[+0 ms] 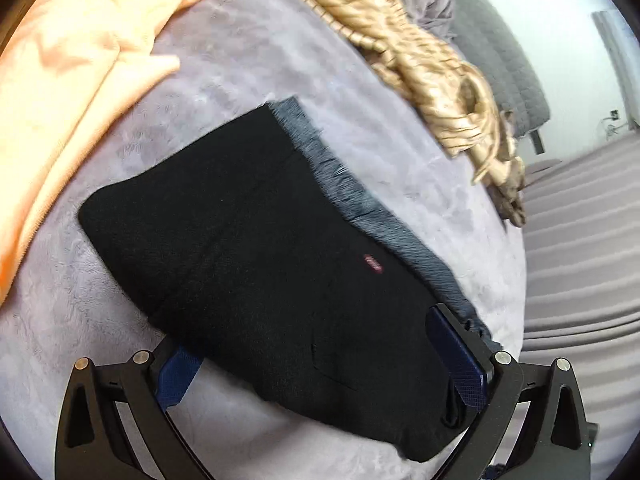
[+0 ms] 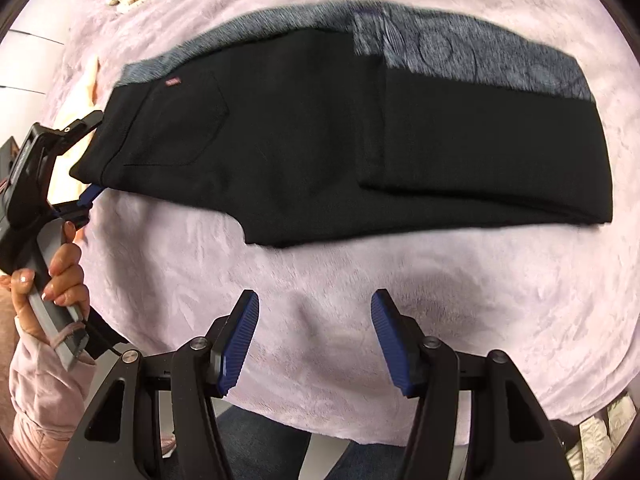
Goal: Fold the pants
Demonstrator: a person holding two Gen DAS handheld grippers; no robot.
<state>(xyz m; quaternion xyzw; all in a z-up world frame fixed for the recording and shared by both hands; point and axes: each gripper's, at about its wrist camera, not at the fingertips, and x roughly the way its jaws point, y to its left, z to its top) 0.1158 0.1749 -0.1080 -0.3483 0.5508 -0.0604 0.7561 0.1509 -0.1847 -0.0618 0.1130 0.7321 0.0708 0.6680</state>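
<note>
Black pants (image 2: pixel 312 128) with a grey fleece lining and a small red label (image 2: pixel 173 81) lie on a lilac plush blanket (image 2: pixel 320 272), the legs folded back over the upper part. In the left wrist view the pants (image 1: pixel 248 248) fill the middle. My left gripper (image 1: pixel 320 364) is open, its blue pads on either side of the waistband end; one pad lies under the cloth. It also shows in the right wrist view (image 2: pixel 86 160) at the pants' left end. My right gripper (image 2: pixel 314 344) is open and empty, over the blanket in front of the pants.
An orange garment (image 1: pixel 68 92) lies at the left and a striped tan garment (image 1: pixel 432 68) at the far side of the blanket. A grey quilt (image 1: pixel 496 60) lies beyond. The blanket's edge (image 1: pixel 520 248) drops to a striped floor on the right.
</note>
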